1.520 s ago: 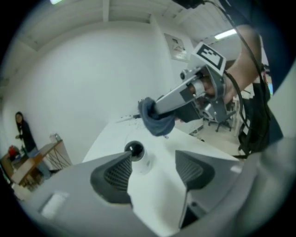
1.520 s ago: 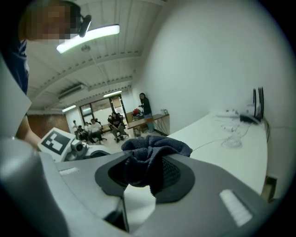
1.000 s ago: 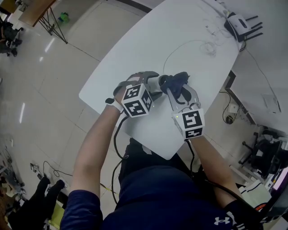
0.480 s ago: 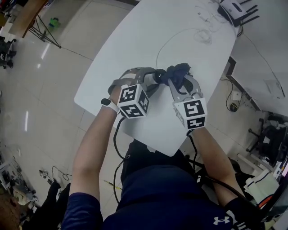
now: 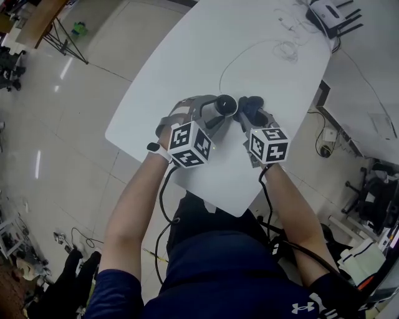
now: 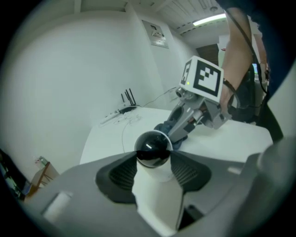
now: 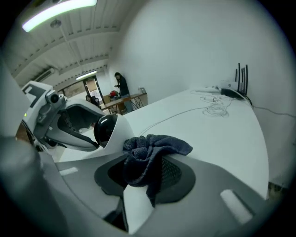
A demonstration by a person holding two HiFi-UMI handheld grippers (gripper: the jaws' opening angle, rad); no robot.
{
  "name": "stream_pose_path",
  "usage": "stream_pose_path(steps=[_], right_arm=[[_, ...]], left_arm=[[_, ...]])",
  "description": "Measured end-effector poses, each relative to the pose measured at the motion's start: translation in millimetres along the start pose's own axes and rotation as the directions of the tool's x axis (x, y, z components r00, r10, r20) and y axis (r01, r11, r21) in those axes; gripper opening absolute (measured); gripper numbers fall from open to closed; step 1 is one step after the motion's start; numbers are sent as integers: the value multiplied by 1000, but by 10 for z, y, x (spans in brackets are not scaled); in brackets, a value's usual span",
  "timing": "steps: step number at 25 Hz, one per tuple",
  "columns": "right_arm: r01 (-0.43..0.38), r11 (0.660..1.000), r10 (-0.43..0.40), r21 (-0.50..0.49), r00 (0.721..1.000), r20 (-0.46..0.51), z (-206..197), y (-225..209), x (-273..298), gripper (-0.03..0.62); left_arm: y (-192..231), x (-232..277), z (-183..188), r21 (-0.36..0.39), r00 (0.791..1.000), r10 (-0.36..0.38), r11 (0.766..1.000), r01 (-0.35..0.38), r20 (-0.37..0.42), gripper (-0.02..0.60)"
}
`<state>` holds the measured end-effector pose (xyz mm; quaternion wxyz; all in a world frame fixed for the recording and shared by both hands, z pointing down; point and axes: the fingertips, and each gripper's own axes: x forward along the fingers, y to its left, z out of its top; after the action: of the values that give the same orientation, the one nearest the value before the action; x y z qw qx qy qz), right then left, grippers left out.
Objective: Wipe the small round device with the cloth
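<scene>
Left claw (image 6: 154, 167) half-closed on device (image 5: 225, 104), pads clamping sides below glossy black dome (image 6: 152, 148), over tabletop (image 5: 249, 50). Right claw (image 7: 147, 175) pinches dark cloth (image 7: 155, 147) just beside it. Device likely light, rigid, slick. Grip the sides, wipe dome gently.

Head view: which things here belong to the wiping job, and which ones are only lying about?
Job: small round device, gripped by the left tool; dark cloth, gripped by the right tool.
Lying about: router with antennas and coiled white cord, both at the far end of the table.
</scene>
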<state>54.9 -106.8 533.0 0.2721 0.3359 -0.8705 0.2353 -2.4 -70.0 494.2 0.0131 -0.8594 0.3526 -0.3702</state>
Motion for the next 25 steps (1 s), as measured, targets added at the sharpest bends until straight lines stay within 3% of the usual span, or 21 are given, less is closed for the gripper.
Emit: stream_pose_path(steps=[2,4,6,8,10,11,12,13,15,16,18,19,20,21,22,23,25], right_arm=[[35,994,-38,-107,999,-33,-48,-16,42,121],[79,968,-97,-237,993,-68,-72,-48,50,123],[125,945,-149,-303,987,-55,1,-105,-25,123],[148,951,-140,-273,989,49,284,-90,-234,123],[111,941,-43,-319,976,212,717,213,-514,123],[81,909,32,-409,965,260,876,474,-612,123],[53,849,100,-526,961,259,939,743,-646,123],[35,765,140,-643,966,218,916,968,-618,123],[27,581,119,-814,986,117,767,1199,-470,123],[30,506,91,-862,992,88,707,1228,-405,123],[45,407,48,-912,996,70,678,1224,-347,123],[54,385,33,-921,997,73,703,1209,-341,123],[65,391,21,-918,997,79,745,1176,-338,123],[73,433,11,-898,996,86,796,1110,-333,123],[76,513,3,-855,996,90,847,1006,-322,123],[70,620,-2,-782,996,88,888,873,-304,123],[37,841,5,-540,997,76,899,562,-247,123]], left_arm=[[-5,11,-2,-15,999,33,999,-33,0,229],[-12,31,-2,-23,997,74,997,-74,-7,230],[-20,57,4,-25,994,109,994,-110,-14,235],[-23,78,18,-34,991,130,991,-130,-11,236],[-23,80,28,-44,990,141,989,-141,-2,235],[-22,75,29,-48,989,146,988,-146,4,235],[-20,69,26,-50,989,151,987,-150,10,235],[-18,63,21,-53,988,155,987,-154,15,235],[-18,60,15,-61,987,162,985,-160,22,235],[-21,67,19,-67,986,163,985,-161,23,235],[-18,80,33,-74,986,163,984,-161,23,235],[-11,79,36,-74,986,163,984,-161,21,235],[-7,73,33,-70,986,163,984,-162,20,235],[-8,68,28,-66,986,164,985,-162,18,235],[-10,66,23,-64,986,165,984,-163,18,235],[-12,65,19,-63,986,166,984,-165,18,235],[-13,58,12,-62,986,168,984,-167,17,235]])
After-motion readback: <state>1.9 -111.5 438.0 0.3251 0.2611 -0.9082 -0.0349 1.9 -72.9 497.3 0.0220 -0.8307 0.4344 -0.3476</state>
